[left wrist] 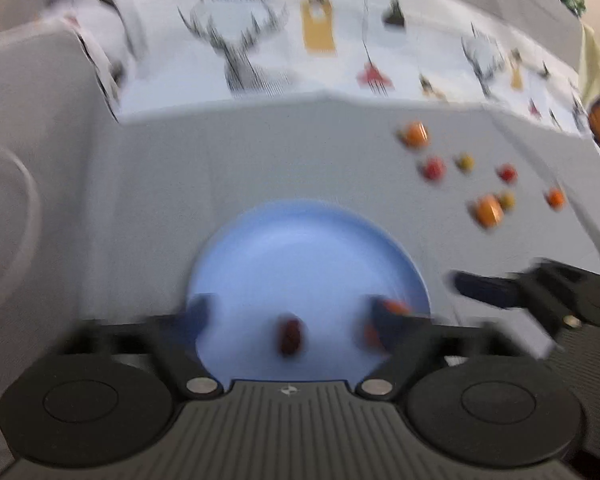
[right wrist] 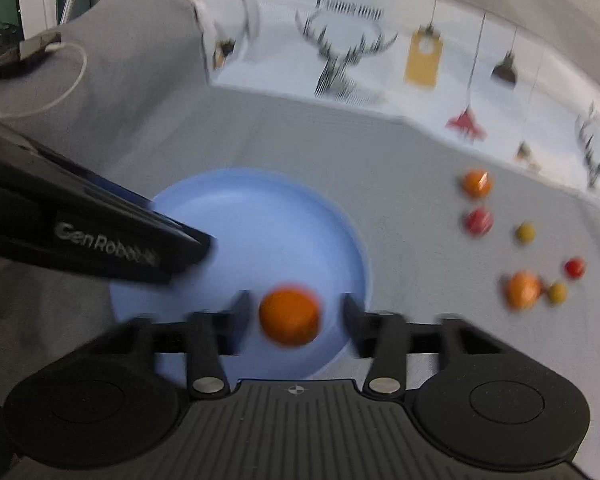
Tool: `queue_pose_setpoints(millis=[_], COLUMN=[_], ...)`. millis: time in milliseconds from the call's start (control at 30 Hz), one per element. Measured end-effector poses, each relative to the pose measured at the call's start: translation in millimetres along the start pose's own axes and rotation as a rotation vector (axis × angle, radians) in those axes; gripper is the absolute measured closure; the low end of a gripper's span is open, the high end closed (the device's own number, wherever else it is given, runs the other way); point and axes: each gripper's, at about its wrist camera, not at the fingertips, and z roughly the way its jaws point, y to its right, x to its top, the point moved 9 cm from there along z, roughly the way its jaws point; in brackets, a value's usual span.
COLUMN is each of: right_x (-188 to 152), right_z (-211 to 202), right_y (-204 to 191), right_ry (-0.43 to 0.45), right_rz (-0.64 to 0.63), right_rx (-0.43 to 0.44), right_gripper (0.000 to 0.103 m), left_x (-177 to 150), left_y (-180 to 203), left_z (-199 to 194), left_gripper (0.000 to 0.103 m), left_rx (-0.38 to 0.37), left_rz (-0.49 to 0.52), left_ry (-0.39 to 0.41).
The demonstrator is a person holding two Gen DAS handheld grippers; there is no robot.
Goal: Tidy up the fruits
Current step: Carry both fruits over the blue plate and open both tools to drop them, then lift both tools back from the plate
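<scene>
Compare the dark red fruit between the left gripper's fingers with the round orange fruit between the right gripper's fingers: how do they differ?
The dark red fruit is smaller and oval; the round orange fruit is larger and ball-shaped. The red one leaves wide gaps to the left gripper fingers; the orange one nearly fills the right gripper. Both are over the pale blue plate, with no pad touching them. Motion blur hides finer detail.

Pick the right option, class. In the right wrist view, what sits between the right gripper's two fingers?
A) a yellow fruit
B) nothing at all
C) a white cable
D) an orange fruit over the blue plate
D: the orange fruit sits between the open right gripper fingers, over the blue plate.
</scene>
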Motion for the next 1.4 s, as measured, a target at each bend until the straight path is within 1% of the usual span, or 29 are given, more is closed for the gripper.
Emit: queue_pose_setpoints(millis=[33,67,133,167,200,300,367,433,467,567,700,800,900,1133,1400], right_x=[4,5,3,-1,-6,-31,-46,-52,-52,-44,-47,-56,-57,-55,-61], right_z=[-7,-13,-32,-40,-49,-75,-91,-103,-108,-130,-163,-181,-199,-234,-255], right_y=[3,5,8,10,12,14,13,12,13,23,27,23,23,23,29], right_ry=[0.023,0.034,0.044,0.038,0.029,-0.024,-0.041,-0.031,-0.024,0.032,0.105,0.126,0.176,0.269,0.313], right_rz=[-0.012,-0.018,-0.014,-0.002,0.011,0.058,0.09,0.083,0.079,0.096,0.115,0.104,0.098,0.08,0.096], right_rx=[-0.018,-0.022,-0.011,-0.003,0.01,0.048,0.065,0.04,0.017,-0.029,-0.049,-0.062,-0.073,-0.084,-0.093], right_gripper=[0.025,0.019,0.013,0.01,0.01,0.007,0.005,0.005,0.005,0.003,0.001,0.001,0.001,0.001,0.001], left_x=[4,6,3,-2,-8,-35,-55,-71,-75,-74,-66,-68,-71,-74,-77], left_y=[-1,-1,0,0,0,2,8,17,20,28,40,49,54,62,76], left_z=[-8,-15,-29,-35,-42,-64,-80,-98,-107,-137,-171,-190,-202,-227,-246], left_gripper=[0.002,0.001,0.001,0.001,0.001,0.001,0.001,0.001,0.001,0.001,0.001,0.001,0.001,0.001,0.001], left_rx=[0.017,0.026,0.047,0.054,0.056,0.054,0.025,0.007,0.007,0.008,0.027,0.034,0.053,0.069,0.073], left_rz=[0.014,0.04,0.059,0.054,0.047,0.005,-0.028,-0.038,-0.036,-0.024,-0.003,0.001,0.005,-0.003,0.026], left_ry=[0.037,0.055,0.062,0.058,0.047,-0.005,-0.043,-0.064,-0.056,0.008,0.106,0.134,0.151,0.188,0.228])
